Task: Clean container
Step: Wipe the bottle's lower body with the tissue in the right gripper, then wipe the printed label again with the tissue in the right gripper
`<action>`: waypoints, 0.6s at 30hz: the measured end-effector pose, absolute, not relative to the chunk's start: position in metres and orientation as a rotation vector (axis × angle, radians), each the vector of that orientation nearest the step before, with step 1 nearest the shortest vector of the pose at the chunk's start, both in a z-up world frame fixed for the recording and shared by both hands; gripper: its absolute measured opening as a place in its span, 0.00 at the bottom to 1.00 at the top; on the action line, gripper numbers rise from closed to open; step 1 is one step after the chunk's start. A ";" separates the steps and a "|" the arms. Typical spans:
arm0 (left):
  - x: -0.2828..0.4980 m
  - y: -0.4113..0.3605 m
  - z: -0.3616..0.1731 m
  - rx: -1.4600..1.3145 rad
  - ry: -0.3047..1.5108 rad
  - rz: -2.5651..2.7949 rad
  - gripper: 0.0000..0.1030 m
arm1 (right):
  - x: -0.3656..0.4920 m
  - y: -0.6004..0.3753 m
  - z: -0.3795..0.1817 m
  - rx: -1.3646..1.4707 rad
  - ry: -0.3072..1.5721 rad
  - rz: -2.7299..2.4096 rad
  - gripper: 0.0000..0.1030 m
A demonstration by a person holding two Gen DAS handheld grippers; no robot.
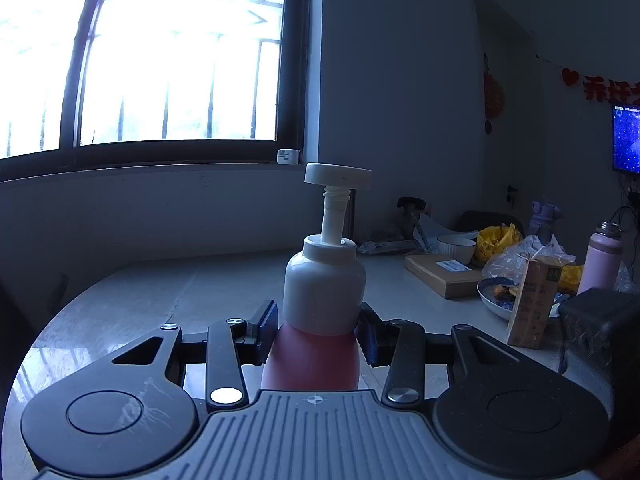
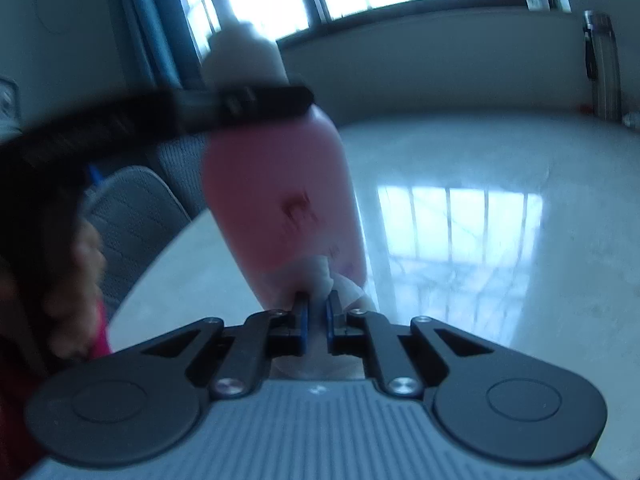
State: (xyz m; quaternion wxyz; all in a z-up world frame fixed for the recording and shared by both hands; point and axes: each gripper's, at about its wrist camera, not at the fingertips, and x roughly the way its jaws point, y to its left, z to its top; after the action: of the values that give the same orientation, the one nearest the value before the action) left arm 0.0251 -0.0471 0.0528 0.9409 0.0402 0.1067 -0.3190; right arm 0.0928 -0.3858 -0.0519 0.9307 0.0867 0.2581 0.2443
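A pink pump bottle (image 1: 312,360) with a white shoulder and a white pump head (image 1: 338,176) stands upright between my left gripper's (image 1: 318,334) pads, which are shut on its body just below the white part. In the right wrist view the same bottle (image 2: 280,184) rises in front, blurred, with the left gripper's finger (image 2: 256,104) across its upper part. My right gripper (image 2: 318,312) is shut on a small white wad of tissue (image 2: 324,276) that presses against the bottle's lower side.
The pale glossy table (image 2: 460,208) reaches toward a window (image 1: 172,52). At its right end sit a cardboard box (image 1: 444,276), a white bowl (image 1: 456,248), a carton (image 1: 532,304), a plate of food (image 1: 496,296), bags and a pink flask (image 1: 600,260). A grey chair (image 2: 132,216) stands left.
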 end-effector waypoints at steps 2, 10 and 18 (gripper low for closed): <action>0.025 -0.047 0.053 0.080 0.219 -0.649 0.44 | 0.085 -0.386 -0.041 0.180 0.482 0.511 0.09; 0.027 -0.044 0.053 0.070 0.225 -0.639 0.44 | 0.063 -0.388 -0.013 0.185 0.341 0.538 0.09; 0.028 -0.043 0.054 0.068 0.225 -0.641 0.44 | 0.070 -0.380 -0.031 0.175 0.401 0.540 0.09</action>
State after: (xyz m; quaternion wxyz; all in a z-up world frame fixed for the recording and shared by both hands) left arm 0.0276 -0.0428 0.0540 0.9423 0.0335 0.1102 -0.3143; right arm 0.0701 -0.3804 -0.0315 0.9402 0.0856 0.1967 0.2646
